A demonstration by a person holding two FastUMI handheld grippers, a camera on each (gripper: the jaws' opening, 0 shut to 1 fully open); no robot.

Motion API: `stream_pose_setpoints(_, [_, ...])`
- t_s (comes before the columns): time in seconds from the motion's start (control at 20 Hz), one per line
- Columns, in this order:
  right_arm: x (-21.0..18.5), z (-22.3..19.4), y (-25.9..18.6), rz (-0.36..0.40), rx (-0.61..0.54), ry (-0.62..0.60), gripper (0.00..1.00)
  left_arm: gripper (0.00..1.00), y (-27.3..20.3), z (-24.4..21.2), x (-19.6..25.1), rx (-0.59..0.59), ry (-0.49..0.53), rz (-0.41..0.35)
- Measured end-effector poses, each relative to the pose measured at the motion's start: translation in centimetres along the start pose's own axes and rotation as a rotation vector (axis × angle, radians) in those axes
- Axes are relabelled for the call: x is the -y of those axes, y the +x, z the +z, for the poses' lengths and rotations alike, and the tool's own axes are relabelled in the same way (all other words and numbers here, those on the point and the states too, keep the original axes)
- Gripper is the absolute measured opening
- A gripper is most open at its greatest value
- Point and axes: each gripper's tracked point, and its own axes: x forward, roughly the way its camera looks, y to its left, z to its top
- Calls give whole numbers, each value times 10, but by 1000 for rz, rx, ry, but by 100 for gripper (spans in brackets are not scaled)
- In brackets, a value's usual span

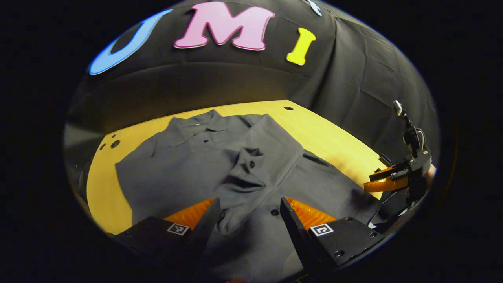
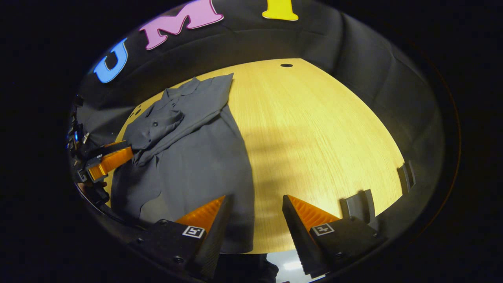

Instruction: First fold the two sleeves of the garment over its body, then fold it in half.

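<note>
We see the grey shirt (image 1: 251, 173) flat on the bench (image 2: 314, 129), one sleeve (image 1: 259, 157) lying across its body, both claws, left (image 1: 249, 208) and right (image 2: 254, 204), agape and empty above the hem, seemingly poised for another fold.

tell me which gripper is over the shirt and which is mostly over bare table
The left gripper hangs open over the grey shirt. The right gripper, also open, is at the shirt's edge, over the bare wooden table.
</note>
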Motion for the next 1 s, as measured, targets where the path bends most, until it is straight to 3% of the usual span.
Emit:
stream_pose_setpoints(0.05, [-2,-3,-2,3,-6,-6,83,96,-12,-6,-11,-3,-2,23])
stream_pose_setpoints(0.15, [-8,-9,-4,16,-20,-13,83,92,-38,-23,-31,-20,-5,69])
stream_pose_setpoints(0.2, [-11,-12,-4,22,-27,-19,83,96,-50,-32,-37,-31,-16,82])
stream_pose_setpoints(0.3, [-16,-18,-6,28,-42,-32,83,93,-70,-50,-48,-55,-51,104])
stream_pose_setpoints(0.5, [-24,-27,-6,37,-67,-60,83,96,-106,-89,-65,-104,-107,178])
stream_pose_setpoints(1.0, [-32,-42,-7,38,-112,-90,83,96,-159,-173,-91,-239,-219,331])
